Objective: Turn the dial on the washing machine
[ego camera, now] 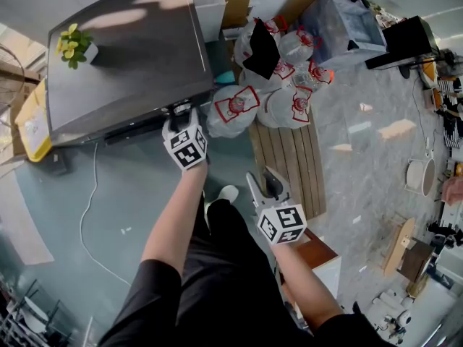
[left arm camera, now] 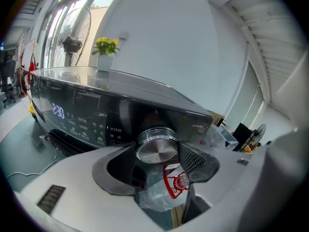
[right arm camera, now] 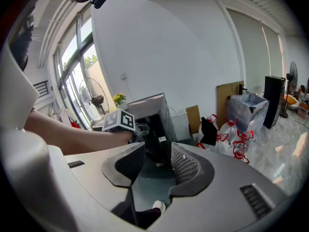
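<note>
1. Teal floor (ego camera: 130, 194) fills the lower left of the head view, with only a white cable (ego camera: 88, 201) trailing across it. Nearest the person, at lower centre, the right gripper (ego camera: 266, 183) hangs over the floor with its jaws apart and nothing between them.
2. Just above centre, the left gripper (left arm camera: 157, 154) meets the front edge of the washing machine (ego camera: 123, 56). Its jaws sit on either side of the dial (left arm camera: 155, 148), and the pads look pressed against its rim.
3. The dial is a round, brushed-metal knob at the right end of the dark control panel (left arm camera: 82, 120).
   - It looks rigid, with a smooth rim that is probably slippery.
   - The sound hold is square across the rim on opposite sides, where the textured pads can bite.
   - It likely turns with light clicks, so a gentle roll of the wrist should be enough.
4. Open air lies below and to the right of the dial. The glossy panel face behind it is the edge to keep the jaw tips off.
5. Farther right, clear bags (ego camera: 268, 85) with red print are piled by a wooden pallet (ego camera: 289, 150), well apart from the dial. A yellow plant (ego camera: 72, 45) stands on the machine's top at upper left.
</note>
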The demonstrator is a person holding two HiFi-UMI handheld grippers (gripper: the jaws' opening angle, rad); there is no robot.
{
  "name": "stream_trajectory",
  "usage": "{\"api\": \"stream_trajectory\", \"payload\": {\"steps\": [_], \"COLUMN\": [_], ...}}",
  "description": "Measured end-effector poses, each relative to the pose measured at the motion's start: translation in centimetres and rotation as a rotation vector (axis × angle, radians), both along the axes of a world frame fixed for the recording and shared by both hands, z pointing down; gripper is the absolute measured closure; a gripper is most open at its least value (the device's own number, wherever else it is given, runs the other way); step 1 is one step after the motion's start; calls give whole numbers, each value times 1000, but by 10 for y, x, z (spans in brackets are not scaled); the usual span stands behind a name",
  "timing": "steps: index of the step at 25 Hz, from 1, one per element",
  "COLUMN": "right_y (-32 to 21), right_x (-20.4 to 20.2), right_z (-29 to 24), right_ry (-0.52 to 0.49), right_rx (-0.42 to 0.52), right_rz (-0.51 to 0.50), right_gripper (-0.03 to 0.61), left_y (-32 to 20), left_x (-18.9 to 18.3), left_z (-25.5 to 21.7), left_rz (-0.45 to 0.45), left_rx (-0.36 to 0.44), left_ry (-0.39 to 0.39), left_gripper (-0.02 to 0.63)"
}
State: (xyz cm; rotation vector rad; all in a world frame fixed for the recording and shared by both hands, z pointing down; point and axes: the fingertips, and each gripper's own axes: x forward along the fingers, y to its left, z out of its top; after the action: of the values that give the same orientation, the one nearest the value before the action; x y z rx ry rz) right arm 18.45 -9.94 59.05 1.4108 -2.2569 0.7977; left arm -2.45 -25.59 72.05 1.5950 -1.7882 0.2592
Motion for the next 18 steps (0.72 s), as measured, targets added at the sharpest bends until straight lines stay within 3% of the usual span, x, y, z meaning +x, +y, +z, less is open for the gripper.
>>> {"api": "stream_trajectory", "payload": {"steps": [12,18], "right_y": [-1,-2], "right_x": [7,8], "right_z": [4,3], "right_ry": [15,-2], "right_rx": [-8,-6], "right_rz": [26,33], "right_gripper": [417,417], "left_y": [-1,1], "left_x": [2,2], "left_z": [0,4], "left_rz": [14,75], "left_rx": [-17,-39], "left_ry": [-55,-182], "left_gripper": [350,347]}}
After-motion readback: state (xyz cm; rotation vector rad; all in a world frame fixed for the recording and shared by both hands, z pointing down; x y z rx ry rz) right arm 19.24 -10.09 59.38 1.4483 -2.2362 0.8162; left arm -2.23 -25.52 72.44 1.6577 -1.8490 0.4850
